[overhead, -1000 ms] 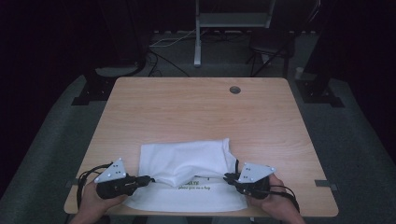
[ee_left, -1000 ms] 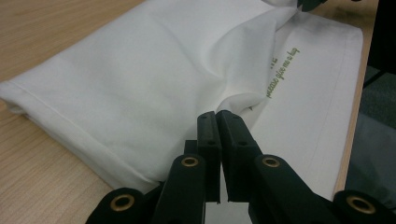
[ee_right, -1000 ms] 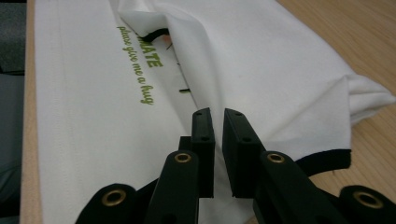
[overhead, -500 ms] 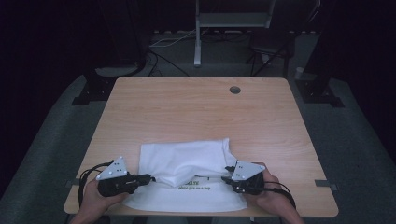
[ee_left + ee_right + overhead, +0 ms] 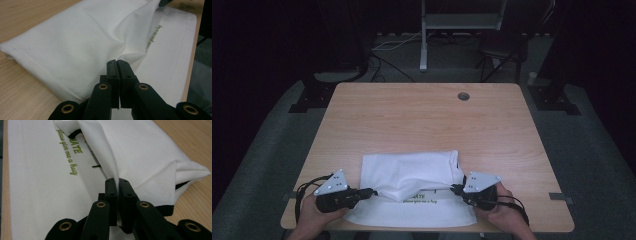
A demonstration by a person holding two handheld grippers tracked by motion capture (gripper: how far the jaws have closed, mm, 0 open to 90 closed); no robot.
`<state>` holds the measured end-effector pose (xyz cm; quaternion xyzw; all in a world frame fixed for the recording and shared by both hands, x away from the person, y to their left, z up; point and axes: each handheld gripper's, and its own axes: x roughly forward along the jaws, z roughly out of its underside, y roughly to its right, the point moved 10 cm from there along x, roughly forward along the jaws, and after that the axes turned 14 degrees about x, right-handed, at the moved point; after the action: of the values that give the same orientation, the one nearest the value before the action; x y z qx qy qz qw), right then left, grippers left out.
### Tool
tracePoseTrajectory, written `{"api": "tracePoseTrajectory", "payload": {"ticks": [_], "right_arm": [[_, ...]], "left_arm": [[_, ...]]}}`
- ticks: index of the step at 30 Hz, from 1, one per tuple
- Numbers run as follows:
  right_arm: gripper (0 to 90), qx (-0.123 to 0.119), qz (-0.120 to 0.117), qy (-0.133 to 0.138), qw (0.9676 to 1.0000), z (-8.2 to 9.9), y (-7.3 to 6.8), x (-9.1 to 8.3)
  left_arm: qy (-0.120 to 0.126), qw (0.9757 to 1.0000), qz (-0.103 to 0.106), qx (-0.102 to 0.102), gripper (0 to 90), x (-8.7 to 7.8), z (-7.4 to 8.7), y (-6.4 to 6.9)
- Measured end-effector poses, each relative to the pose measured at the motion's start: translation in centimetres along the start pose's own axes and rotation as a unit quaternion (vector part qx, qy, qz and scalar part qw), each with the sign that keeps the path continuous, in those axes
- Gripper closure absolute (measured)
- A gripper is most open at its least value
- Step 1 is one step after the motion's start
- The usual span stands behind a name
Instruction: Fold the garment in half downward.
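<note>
A white folded shirt point(image 5: 412, 172) with green lettering point(image 5: 67, 152) lies near the front edge of the wooden table point(image 5: 422, 115). My left gripper point(image 5: 373, 191) lies low at the shirt's left side. Its jaws have just closed further and are shut on a fold of the cloth point(image 5: 75, 45), whose creases run out from the left gripper point(image 5: 116, 62). My right gripper point(image 5: 455, 188) is at the shirt's right side. Its jaws have also just closed further and pinch a raised ridge of the upper layer point(image 5: 150, 150) at the right gripper point(image 5: 116, 181).
A round cable hole point(image 5: 463, 96) sits at the table's far side. The shirt's lower hem reaches almost to the front edge point(image 5: 412, 227). Beyond the table are a dark chair point(image 5: 504, 47) and a stand's legs point(image 5: 424, 50) on the grey floor.
The right gripper nudged slightly left and back at the shirt's right edge. The left gripper and the shirt look the same.
</note>
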<state>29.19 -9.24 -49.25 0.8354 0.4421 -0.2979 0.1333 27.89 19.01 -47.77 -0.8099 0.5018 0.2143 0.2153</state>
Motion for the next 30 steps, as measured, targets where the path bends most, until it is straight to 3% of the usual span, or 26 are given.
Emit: {"api": "tracePoseTrajectory", "payload": {"ticks": [10,16,21,25,30], "right_arm": [[85.3,0.0,-0.015,0.011,0.9998,0.0,-1.1,-1.1],[85.2,-0.002,-0.017,-0.001,0.9998,0.8,-1.6,-1.3],[77.3,-0.011,-0.001,-0.007,0.9999,1.1,-0.9,-1.1],[64.4,-0.032,0.004,-0.016,0.9994,1.1,-0.6,-0.2],[71.0,-0.024,0.001,-0.026,0.9994,1.4,-0.6,0.3]], "left_arm": [[0.002,1.0,0.008,0.001,88.9,-1.1,0.1,0.7],[0.002,0.9999,0.012,0.001,88.9,-1.2,0.2,1.2],[0.002,0.9999,0.011,0.0,88.4,-1.0,0.1,0.9],[-0.008,0.9998,0.016,-0.002,85.1,-0.3,0.4,0.6],[-0.019,0.9995,0.023,-0.001,84.5,0.2,0.9,0.5]]}}
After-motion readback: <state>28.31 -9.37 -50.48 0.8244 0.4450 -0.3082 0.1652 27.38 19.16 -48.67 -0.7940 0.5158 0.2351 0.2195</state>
